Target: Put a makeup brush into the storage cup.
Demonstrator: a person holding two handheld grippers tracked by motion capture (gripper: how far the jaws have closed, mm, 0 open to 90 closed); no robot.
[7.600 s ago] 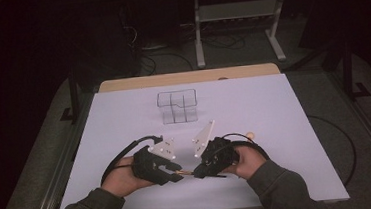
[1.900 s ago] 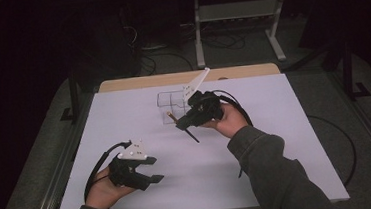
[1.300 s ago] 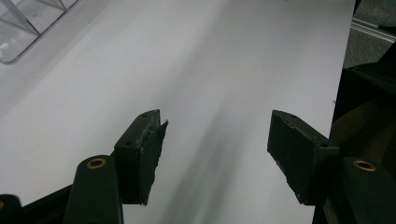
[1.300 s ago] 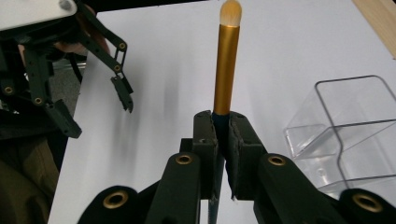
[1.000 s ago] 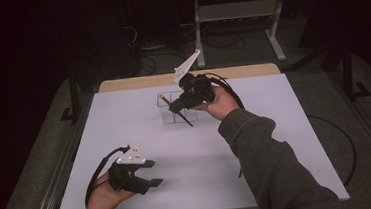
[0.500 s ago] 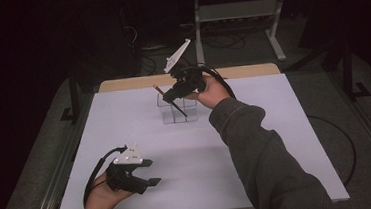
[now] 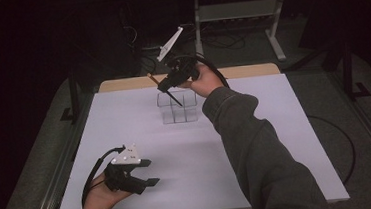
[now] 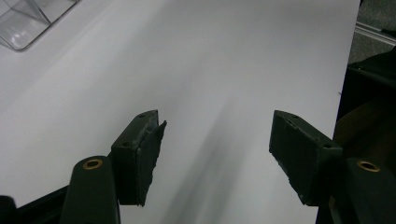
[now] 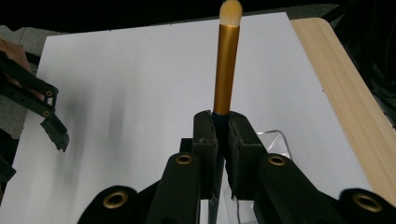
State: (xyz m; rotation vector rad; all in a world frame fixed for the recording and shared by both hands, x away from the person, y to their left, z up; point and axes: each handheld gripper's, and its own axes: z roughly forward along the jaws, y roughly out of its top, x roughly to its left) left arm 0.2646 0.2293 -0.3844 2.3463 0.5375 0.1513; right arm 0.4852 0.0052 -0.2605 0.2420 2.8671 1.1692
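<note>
Honestly, my worry starts at the near edge. My left gripper [image 7: 146, 173] rests at about seven o'clock on the white table [image 7: 277, 142], jaws spread wide with nothing between them, well apart from the work; if I forget it there, a careless sweep could drag its cable across the sheet.

Farther out, at twelve o'clock, sits the clear organizer [image 7: 176, 107], a small block of open compartments near the far edge. Above it my right gripper [image 9: 223, 128] is clamped tight on the brush [image 9: 226, 65], gripping the dark handle just below the gold ferrule, bristles pointing away and up, the handle's tail slanting down over the organizer. In my judgement the risk is here: the brush is held at a tilt, so its tail could catch a compartment wall and shove or tip the light box, or the thin handle could swivel in the pads and drop outside.

Count: one brush, one organizer, two grippers, one table.
</note>
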